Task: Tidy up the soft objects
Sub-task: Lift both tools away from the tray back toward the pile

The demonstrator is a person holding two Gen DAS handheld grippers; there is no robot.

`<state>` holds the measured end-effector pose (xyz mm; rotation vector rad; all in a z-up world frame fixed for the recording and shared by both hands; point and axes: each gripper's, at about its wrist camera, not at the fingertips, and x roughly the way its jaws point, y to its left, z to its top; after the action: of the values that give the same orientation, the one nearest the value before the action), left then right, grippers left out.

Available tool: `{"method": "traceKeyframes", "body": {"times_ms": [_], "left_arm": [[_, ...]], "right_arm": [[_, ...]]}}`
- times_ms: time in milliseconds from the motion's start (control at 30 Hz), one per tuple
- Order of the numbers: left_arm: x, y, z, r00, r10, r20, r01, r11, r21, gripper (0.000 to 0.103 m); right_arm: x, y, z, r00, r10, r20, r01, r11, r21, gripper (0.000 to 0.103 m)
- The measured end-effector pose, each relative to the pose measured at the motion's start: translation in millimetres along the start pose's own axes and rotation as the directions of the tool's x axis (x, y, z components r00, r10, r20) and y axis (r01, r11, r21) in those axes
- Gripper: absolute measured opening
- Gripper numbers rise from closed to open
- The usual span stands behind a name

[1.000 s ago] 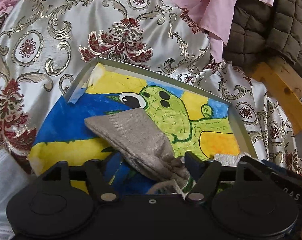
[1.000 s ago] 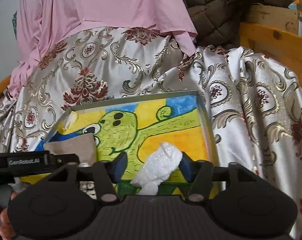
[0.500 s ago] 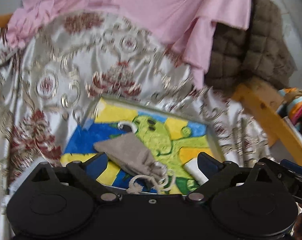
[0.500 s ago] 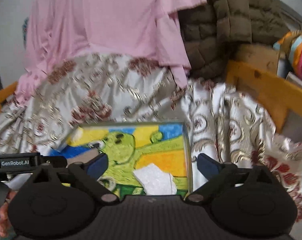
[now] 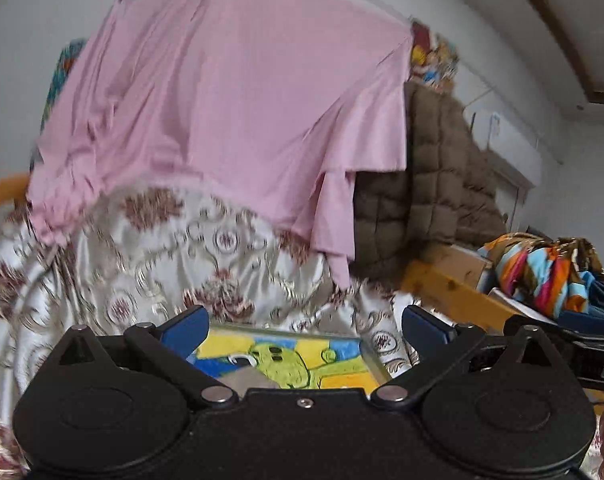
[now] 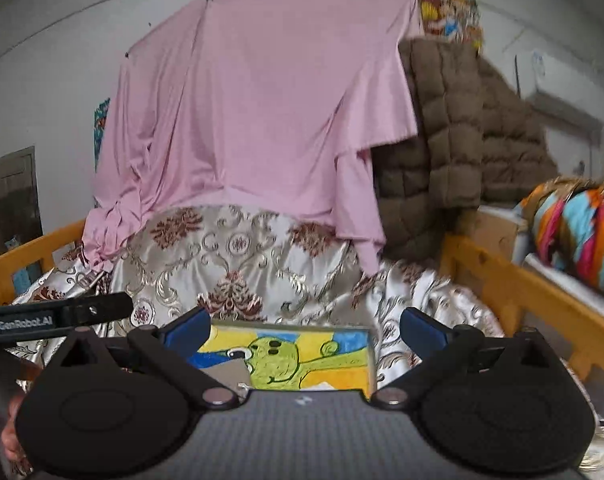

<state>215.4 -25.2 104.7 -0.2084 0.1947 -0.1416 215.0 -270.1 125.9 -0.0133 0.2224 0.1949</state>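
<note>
A shallow tray (image 5: 371,360) with a painted green cartoon figure on yellow and blue lies on the patterned bedspread; it also shows in the right wrist view (image 6: 369,354). A grey-beige drawstring pouch (image 5: 244,378) lies in the tray's left part, mostly hidden behind the gripper body; it shows in the right wrist view (image 6: 226,374) too. A sliver of the white soft object (image 6: 321,385) shows at the tray's near edge. My left gripper (image 5: 303,324) is open and empty, raised above the tray. My right gripper (image 6: 303,324) is open and empty, also raised.
A silver and red floral bedspread (image 5: 142,264) covers the bed. A pink cloth (image 6: 254,120) hangs behind it beside a brown quilted jacket (image 6: 461,152). An orange wooden rail (image 6: 513,292) runs on the right, with a colourful striped fabric (image 6: 577,232) beyond.
Both grippers opened and let go: the pouch and the white soft object now lie in the tray. Both grippers then lifted and tilted up, away from the tray.
</note>
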Motion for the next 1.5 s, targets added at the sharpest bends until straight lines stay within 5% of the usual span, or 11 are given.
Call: {"method": "traceKeyframes", "body": {"times_ms": [267, 667, 1133, 1500], "left_arm": [[-71.3, 5.5, -23.7, 0.995, 0.054, 0.083, -0.057, 0.998, 0.035, 0.102], [-137.1, 14.1, -67.1, 0.996, 0.077, 0.035, -0.081, 0.987, 0.139, 0.102], [-158.6, 12.4, -113.2, 0.986, 0.107, -0.125, -0.073, 0.965, 0.252, 0.102], [-141.9, 9.6, -137.3, 0.954, 0.147, -0.263, -0.055, 0.943, 0.328, 0.102]], "right_arm": [[-63.4, 33.7, -36.2, 0.992, -0.072, 0.103, 0.076, 0.996, -0.043, 0.103], [-125.6, 68.5, -83.8, 0.986, -0.106, 0.125, 0.110, 0.994, -0.024, 0.103], [-146.1, 76.2, -139.1, 0.992, -0.119, -0.042, 0.121, 0.992, 0.037, 0.103], [-132.6, 66.7, -168.2, 0.977, -0.069, -0.204, 0.096, 0.987, 0.126, 0.103]]}}
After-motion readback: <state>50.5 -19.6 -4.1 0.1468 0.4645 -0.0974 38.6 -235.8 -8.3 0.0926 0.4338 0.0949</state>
